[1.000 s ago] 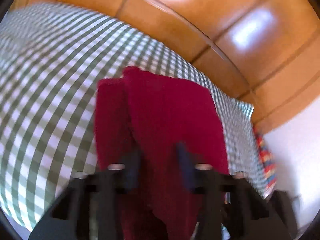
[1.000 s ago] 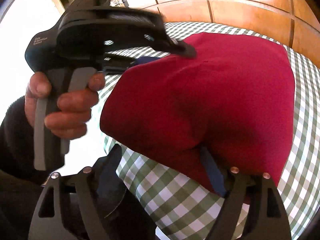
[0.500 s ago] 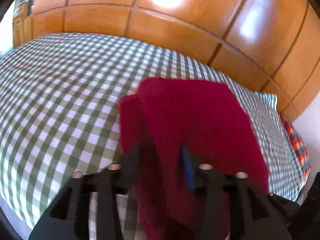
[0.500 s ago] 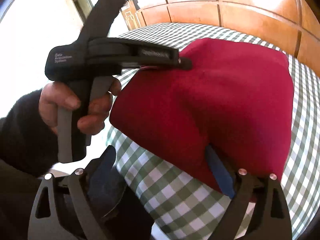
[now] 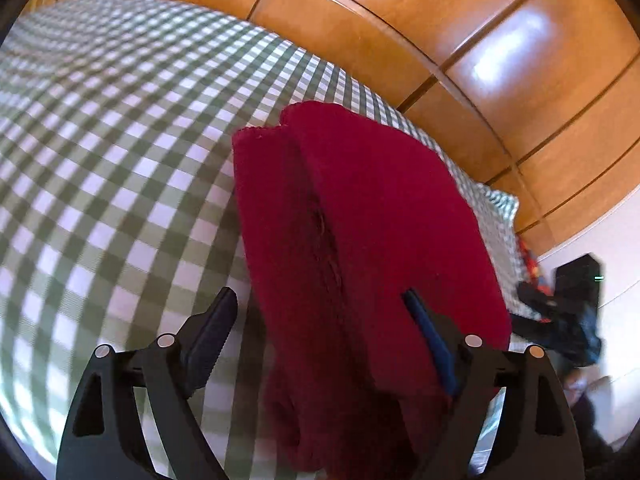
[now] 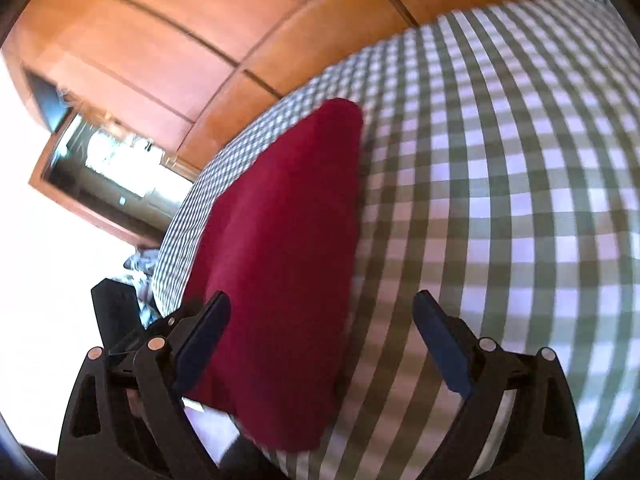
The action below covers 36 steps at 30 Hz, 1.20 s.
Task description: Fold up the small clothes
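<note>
1. Between the black fingers of the left gripper (image 5: 320, 320), whose jaws have just been opening, lies the near end of a folded dark red knitted garment (image 5: 352, 216); the blue pads stand wide and neither presses on the cloth, the right pad (image 5: 430, 340) lying over it, the left pad (image 5: 210, 332) just beside its edge.
2. Jaws of the right gripper (image 6: 322, 332) are spread wide as well, after opening only a little more and then holding steady. The red garment (image 6: 280, 248) reaches in between them on the left side, close to the left pad (image 6: 200, 344), while the right pad (image 6: 440, 348) hangs over bare sheet. It grips nothing.
3. From the left wrist, the garment shows its layering: a top fold overlapping a lower one, with a seam line running along it. The right wrist shows only one smooth, blurred red face.
4. Under the garment in both views is a green-and-white checked bed sheet (image 5: 100, 152), with glossy wooden panelling (image 5: 500, 40) behind.
5. Only the left wrist shows a heap of dark and multicoloured clothes (image 5: 560, 304) past the bed's far corner.
6. Only the right wrist shows a wood-framed opening (image 6: 108, 160) in the bright wall.
</note>
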{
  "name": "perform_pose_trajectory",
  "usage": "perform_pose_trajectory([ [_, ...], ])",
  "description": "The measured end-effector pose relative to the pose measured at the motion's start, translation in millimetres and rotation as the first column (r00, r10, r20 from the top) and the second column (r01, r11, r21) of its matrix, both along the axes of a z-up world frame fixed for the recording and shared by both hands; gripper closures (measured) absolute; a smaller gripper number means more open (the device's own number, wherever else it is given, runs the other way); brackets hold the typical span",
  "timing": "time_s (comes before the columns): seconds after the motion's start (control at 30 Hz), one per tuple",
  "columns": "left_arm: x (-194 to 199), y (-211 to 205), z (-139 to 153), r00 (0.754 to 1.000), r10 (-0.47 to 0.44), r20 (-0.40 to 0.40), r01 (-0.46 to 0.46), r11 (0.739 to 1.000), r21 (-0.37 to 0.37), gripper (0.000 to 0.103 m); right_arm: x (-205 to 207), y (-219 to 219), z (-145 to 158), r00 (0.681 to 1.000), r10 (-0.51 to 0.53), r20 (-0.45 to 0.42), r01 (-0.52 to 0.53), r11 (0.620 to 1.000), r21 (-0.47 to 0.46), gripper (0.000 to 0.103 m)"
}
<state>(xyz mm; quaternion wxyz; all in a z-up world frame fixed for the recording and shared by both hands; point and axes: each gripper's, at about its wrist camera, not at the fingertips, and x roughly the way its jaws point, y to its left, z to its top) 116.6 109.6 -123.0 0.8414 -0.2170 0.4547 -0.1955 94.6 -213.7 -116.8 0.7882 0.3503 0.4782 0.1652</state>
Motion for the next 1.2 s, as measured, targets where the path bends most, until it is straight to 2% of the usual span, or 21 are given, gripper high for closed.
perform_pose_trajectory([
  [0.1, 11.1, 0.1, -11.0, 0.997, -0.070, -0.012, 0.069, 0.993, -0.097, 0.041, 20.3, 4.6, -19.7, 0.999, 0.022, -0.033, -0.020, 0.998, 0.055, 0.018],
  [0.17, 13.3, 0.3, -15.2, 0.996, -0.092, 0.002, 0.091, 0.986, -0.141, 0.050, 38.1, 13.8, -25.9, 0.998, 0.058, -0.030, -0.054, 0.992, 0.111, 0.026],
  [0.2, 13.5, -0.5, -15.9, 0.994, -0.105, 0.013, 0.106, 0.983, -0.150, 0.052, 42.6, 16.7, -28.9, 0.997, 0.075, -0.024, -0.071, 0.989, 0.128, 0.034],
  [0.27, 11.5, -1.1, -16.1, 0.993, -0.115, 0.029, 0.118, 0.978, -0.170, 0.060, 46.5, 24.3, -26.0, 0.996, 0.094, -0.009, -0.092, 0.989, 0.113, 0.043],
  [0.33, 9.2, -1.3, -11.6, 0.992, -0.114, 0.044, 0.120, 0.977, -0.177, 0.064, 45.0, 28.0, -18.6, 0.995, 0.104, 0.002, -0.104, 0.991, 0.086, 0.059],
  [0.4, 7.2, -5.2, -3.4, 0.990, -0.128, 0.066, 0.137, 0.976, -0.170, 0.067, 40.0, 24.8, -5.5, 0.994, 0.108, 0.031, -0.110, 0.992, 0.059, 0.064],
  [0.47, 10.1, -19.3, 6.9, 0.982, -0.167, 0.084, 0.179, 0.970, -0.164, 0.068, 35.1, 15.3, 13.0, 0.992, 0.097, 0.080, -0.098, 0.995, 0.015, 0.065],
  [0.57, 19.4, -61.1, 22.2, 0.962, -0.248, 0.116, 0.264, 0.952, -0.154, 0.068, 21.1, -25.8, 34.1, 0.991, 0.035, 0.133, -0.034, 0.999, -0.009, 0.065],
  [0.7, 45.7, -147.5, 43.9, 0.914, -0.372, 0.160, 0.393, 0.911, -0.127, 0.068, 0.4, -94.6, 55.2, 0.979, -0.088, 0.182, 0.101, 0.993, -0.061, 0.066],
  [0.8, 68.1, -216.3, 54.0, 0.880, -0.444, 0.171, 0.460, 0.885, -0.071, 0.069, -12.5, -146.7, 62.0, 0.959, -0.201, 0.199, 0.224, 0.969, -0.100, 0.066],
  [0.93, 94.6, -318.3, 59.4, 0.828, -0.537, 0.164, 0.544, 0.839, 0.002, 0.069, -32.0, -212.6, 65.1, 0.915, -0.344, 0.210, 0.378, 0.913, -0.152, 0.065],
  [1.0, 100.0, -356.9, 59.0, 0.804, -0.573, 0.156, 0.576, 0.817, 0.032, 0.070, -38.6, -235.1, 62.5, 0.898, -0.389, 0.204, 0.425, 0.887, -0.179, 0.065],
  [1.03, 100.5, -381.2, 58.4, 0.786, -0.598, 0.159, 0.595, 0.800, 0.070, 0.070, -41.1, -248.8, 57.6, 0.889, -0.415, 0.192, 0.449, 0.874, -0.187, 0.065],
  [1.13, 102.3, -432.2, 45.7, 0.755, -0.643, 0.127, 0.628, 0.765, 0.142, 0.070, -51.2, -278.3, 34.0, 0.867, -0.478, 0.138, 0.497, 0.838, -0.224, 0.065],
  [1.2, 107.6, -460.8, 23.6, 0.756, -0.652, 0.067, 0.624, 0.747, 0.228, 0.069, -54.3, -288.9, 10.8, 0.860, -0.504, 0.077, 0.506, 0.825, -0.252, 0.065],
])
